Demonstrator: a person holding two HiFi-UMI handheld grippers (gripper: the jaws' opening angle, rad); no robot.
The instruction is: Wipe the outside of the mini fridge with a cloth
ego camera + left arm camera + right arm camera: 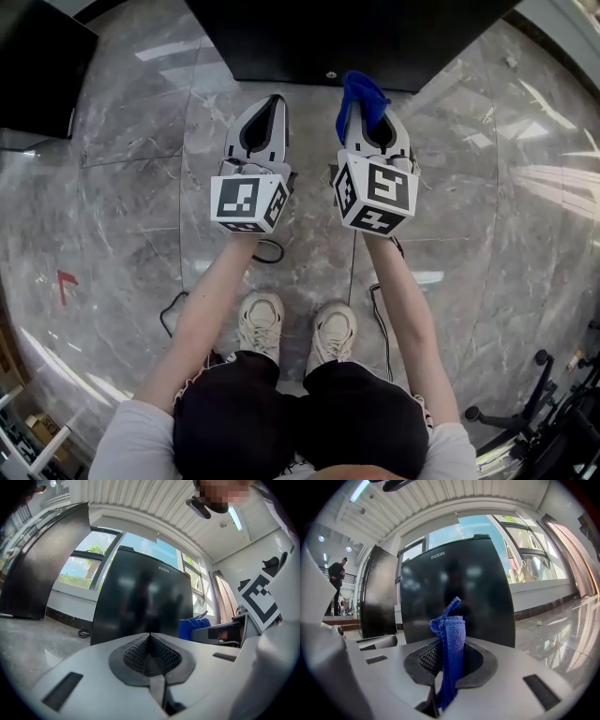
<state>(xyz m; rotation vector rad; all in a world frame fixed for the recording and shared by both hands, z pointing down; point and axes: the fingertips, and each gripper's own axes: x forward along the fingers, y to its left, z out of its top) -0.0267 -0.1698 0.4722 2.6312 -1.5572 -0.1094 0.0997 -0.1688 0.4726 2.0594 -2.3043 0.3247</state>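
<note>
**Right gripper** (449, 654): the jaws are clamped on a blue cloth (453, 637). The cloth stands upright between the pads, and a bunched tuft rises above the jaw tips. Its lower end hangs down into the slot behind the pads. In the head view the tuft projects ahead of the gripper, at the fridge's lower edge. I cannot tell whether cloth and fridge touch.

**Left gripper** (150, 652): the jaws are together, the ribbed pads meet, and nothing is between them. It is held level with the right gripper, just to that gripper's left, with a narrow gap between the two bodies.

**Task item:** the mini fridge (457, 588), black and glossy, stands directly ahead of both grippers on the floor (122, 187). Its front face fills the centre of each gripper view. The left gripper's tips are short of this face, with a strip of bare floor between.

**Edges and room:**
- The fridge's near bottom edge runs across just ahead of the jaw tips. Its right corner lies beyond the right gripper, and polished floor is open further right.
- A second, taller black cabinet (44, 559) stands well to the left of the left gripper, apart from the fridge. Open floor lies between them.
- Behind the grippers, near the person's shoes (261, 323), cables (272, 251) lie on the floor.
- A wheeled chair base (525, 412) sits far back on the right, well clear of both grippers.
</note>
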